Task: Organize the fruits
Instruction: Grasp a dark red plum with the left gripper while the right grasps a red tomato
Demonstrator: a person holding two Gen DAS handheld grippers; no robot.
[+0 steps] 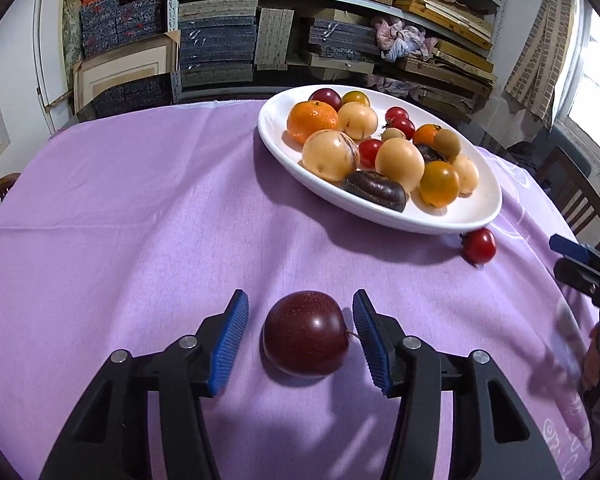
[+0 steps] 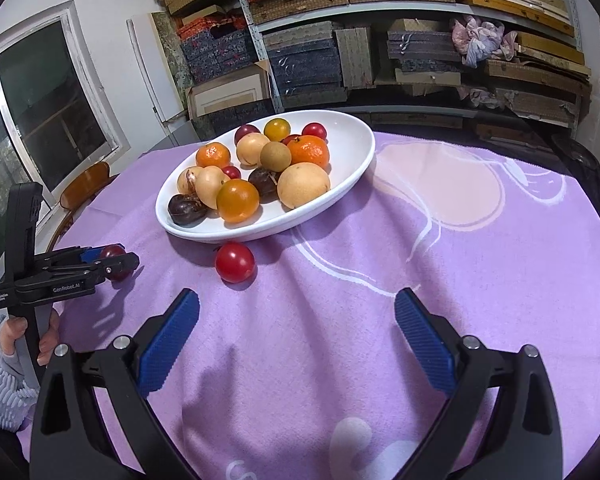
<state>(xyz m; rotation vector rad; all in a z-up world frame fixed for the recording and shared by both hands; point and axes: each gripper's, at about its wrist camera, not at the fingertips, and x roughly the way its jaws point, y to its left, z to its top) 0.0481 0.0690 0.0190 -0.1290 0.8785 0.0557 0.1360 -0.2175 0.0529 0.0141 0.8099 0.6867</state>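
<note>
A dark red plum (image 1: 306,334) lies on the purple tablecloth between the open fingers of my left gripper (image 1: 300,334); neither pad touches it. The plum also shows in the right wrist view (image 2: 114,266), partly hidden by the left gripper (image 2: 112,262). A white oval plate (image 1: 472,216) holds several oranges, tomatoes, pale round fruits and dark fruits; it also shows in the right wrist view (image 2: 360,160). A red cherry tomato (image 2: 235,262) lies on the cloth just in front of the plate, also seen in the left wrist view (image 1: 479,245). My right gripper (image 2: 296,334) is open and empty, short of that tomato.
The purple tablecloth (image 2: 380,320) covers a round table. Shelves with stacked boxes (image 2: 340,40) stand behind it. Wooden chairs stand at the table's left (image 2: 84,184) and right (image 1: 576,196). The right gripper's tip (image 1: 580,264) shows at the right edge of the left wrist view.
</note>
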